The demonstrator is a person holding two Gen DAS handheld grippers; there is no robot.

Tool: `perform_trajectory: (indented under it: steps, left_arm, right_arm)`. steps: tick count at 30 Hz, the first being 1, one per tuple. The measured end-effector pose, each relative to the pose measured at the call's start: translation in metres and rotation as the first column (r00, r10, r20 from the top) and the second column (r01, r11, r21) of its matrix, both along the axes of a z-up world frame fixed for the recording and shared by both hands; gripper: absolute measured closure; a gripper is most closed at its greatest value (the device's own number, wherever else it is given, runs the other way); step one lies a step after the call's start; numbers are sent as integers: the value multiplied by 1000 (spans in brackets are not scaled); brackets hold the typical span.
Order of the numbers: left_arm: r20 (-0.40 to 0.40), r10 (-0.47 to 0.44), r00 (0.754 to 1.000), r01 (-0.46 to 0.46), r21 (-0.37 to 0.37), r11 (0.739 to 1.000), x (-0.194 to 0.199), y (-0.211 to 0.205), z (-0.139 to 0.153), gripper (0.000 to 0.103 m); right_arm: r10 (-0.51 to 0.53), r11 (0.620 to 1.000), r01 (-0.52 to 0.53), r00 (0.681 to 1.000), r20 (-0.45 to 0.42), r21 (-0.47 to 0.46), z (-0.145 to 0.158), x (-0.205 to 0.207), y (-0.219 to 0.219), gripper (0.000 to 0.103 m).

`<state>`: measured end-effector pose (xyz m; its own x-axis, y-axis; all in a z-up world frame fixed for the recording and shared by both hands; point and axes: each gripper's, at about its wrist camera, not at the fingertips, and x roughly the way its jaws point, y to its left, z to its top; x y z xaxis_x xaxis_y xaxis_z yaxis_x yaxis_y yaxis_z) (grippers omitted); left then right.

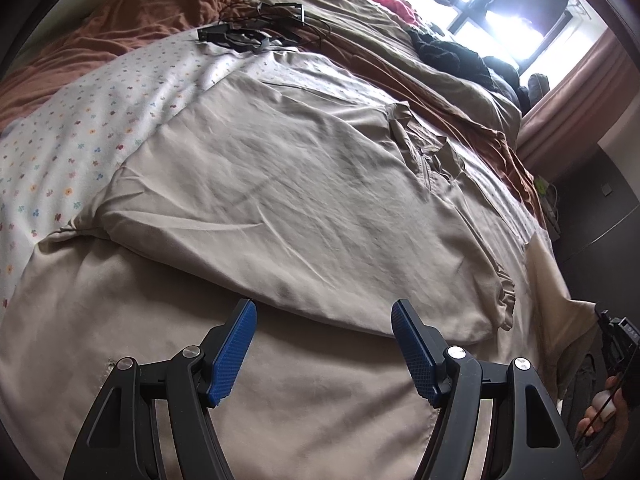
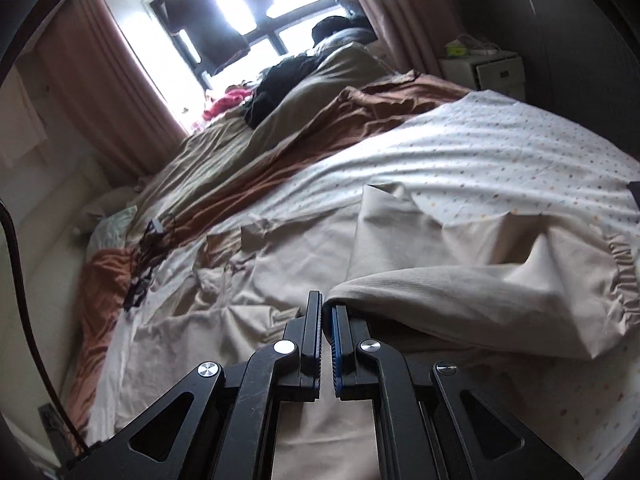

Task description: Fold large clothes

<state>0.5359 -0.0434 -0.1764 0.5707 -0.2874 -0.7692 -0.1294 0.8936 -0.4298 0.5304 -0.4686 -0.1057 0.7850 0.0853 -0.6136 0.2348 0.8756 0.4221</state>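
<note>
Right tongs pinching the beige jacket, left tongs spread and empty.

My right gripper [image 2: 326, 312] is clamped on the beige jacket's [image 1: 280, 184] sleeve [image 2: 480, 280], lifting it off the flowered sheet [image 2: 500, 148]. My left gripper [image 1: 323, 320] hangs wide apart over the jacket's near hem, the garment spread flat mid-bed; dark cables [image 1: 256, 28] lie far beyond.

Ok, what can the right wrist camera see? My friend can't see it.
The right gripper is shut on the edge of a beige jacket, lifting a sleeve with an elastic cuff over a flowery bedsheet. A bright window is behind.
</note>
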Motion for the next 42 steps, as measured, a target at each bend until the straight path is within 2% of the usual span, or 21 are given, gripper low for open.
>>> perform_trajectory:
  steps: [4,6,8,11,15,21,23,26,31,34,36,37,38,40,42]
  left_arm:
    - [-23,-2,1000,2,-17,1000,2,-2,-6,32]
    - [-20,-1,1000,1,-17,1000,1,-2,-5,32]
    - [-15,-5,1000,4,-14,1000,0,-3,-4,32]
    - [-10,-3,1000,3,-13,1000,-1,-3,-2,32]
    - [-5,0,1000,0,-10,1000,-2,-4,-2,32]
    - [-4,18,1000,-18,34,999,-1,-2,-8,32]
    - [-11,34,999,-34,20,999,0,3,-9,32]
    - [-8,40,999,-39,19,999,2,5,-8,32]
    - [-15,37,999,-37,24,999,5,6,-9,32]
    - [-14,38,999,-37,27,999,6,5,-9,32]
    - [-12,38,999,-37,36,999,6,5,-8,32]
    - [-12,39,999,-38,37,999,6,5,-8,32]
    - [-13,41,999,-41,37,999,6,5,-9,32]
    - [-12,47,999,-47,35,998,5,7,-8,32]
    - [-9,55,998,-54,32,998,5,7,-7,32]
  right_arm:
    - [65,998,-64,981,-182,15,-40,19,30,93]
    - [82,996,-71,968,-238,56,-53,19,32,82]
    - [83,992,-60,971,-223,110,-53,8,27,60]
    - [-2,991,27,983,-184,133,-42,-17,6,38]
    - [-137,965,175,971,-198,193,-43,-44,-34,37]
    - [-322,900,378,912,-256,215,-59,-77,-102,37]
    - [-365,881,425,889,-276,205,-67,-83,-119,37]
    - [-398,854,469,868,-296,225,-80,-88,-139,37]
    - [-384,853,456,878,-285,256,-99,-76,-156,35]
    - [-400,854,458,881,-253,246,-97,-69,-156,36]
    - [-411,857,461,881,-235,230,-96,-66,-157,58]
    - [-414,859,464,878,-240,217,-96,-65,-158,86]
    - [-411,856,461,881,-233,233,-96,-65,-159,92]
    - [-422,845,461,886,-193,272,-90,-71,-160,95]
    - [-435,850,458,889,-143,260,-74,-75,-158,96]
